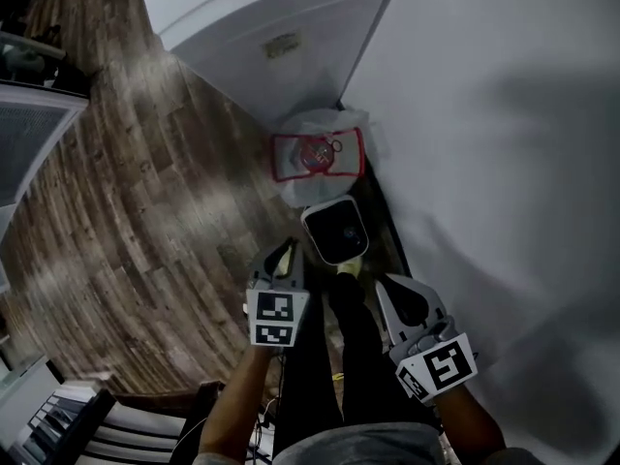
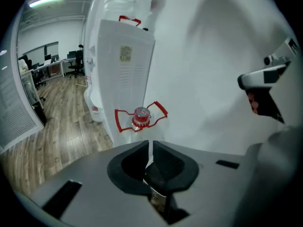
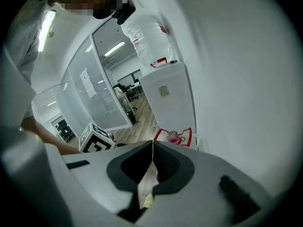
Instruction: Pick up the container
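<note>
The container is a clear water jug with a red cap and a red handle frame. It stands on the wood floor against the white wall, beside a white water dispenser. It also shows ahead of the jaws in the left gripper view, as the container, and smaller in the right gripper view, as the container. My left gripper and right gripper hang side by side short of it, apart from it. The jaws of the left gripper are shut with nothing between them. Those of the right gripper are shut and empty too.
A white box-shaped device with a dark face sits between the grippers and the jug. The white wall runs along the right. The person's dark legs stand below. Office desks and chairs lie far off to the left.
</note>
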Available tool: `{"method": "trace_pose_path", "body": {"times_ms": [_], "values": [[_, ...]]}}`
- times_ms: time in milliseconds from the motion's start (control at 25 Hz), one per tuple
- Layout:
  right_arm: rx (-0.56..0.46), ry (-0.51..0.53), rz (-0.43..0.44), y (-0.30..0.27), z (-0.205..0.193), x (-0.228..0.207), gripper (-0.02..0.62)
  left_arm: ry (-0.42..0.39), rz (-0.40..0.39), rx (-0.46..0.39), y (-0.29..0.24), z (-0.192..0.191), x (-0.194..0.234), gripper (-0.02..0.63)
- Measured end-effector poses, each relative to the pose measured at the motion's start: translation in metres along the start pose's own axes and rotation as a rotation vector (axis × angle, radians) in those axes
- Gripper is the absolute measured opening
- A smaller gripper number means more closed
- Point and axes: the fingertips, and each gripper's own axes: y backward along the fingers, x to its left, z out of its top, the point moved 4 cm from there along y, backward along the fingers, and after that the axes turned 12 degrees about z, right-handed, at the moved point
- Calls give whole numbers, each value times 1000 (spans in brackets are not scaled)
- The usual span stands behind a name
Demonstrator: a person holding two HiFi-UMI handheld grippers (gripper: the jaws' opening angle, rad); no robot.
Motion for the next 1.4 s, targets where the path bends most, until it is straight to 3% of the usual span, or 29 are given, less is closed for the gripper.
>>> {"method": "trace_pose_path", "body": {"times_ms": [200, 280, 320, 640, 1040, 1160, 1400], "values": [[18, -36, -2, -28, -35, -19, 25, -32, -6, 85, -57, -46, 2, 26], [24, -53, -6, -38, -49, -25, 25, -33, -26, 118, -80, -64, 1, 125], [28, -62, -8, -42, -56, -28, 25, -41, -35, 130, -92, -72, 1, 143], [100, -138, -1, -64, -130, -38, 25, -120, -115, 205, -189, -144, -6, 186], [143, -198, 56, -80, -175, -39, 25, -202, -234, 288, -256, -187, -22, 183], [135, -185, 64, -78, -169, -37, 25, -228, -245, 306, -252, -184, -25, 120], [114, -184, 76, -73, -155, -32, 25, -449, -443, 349, -221, -194, -71, 109]]}}
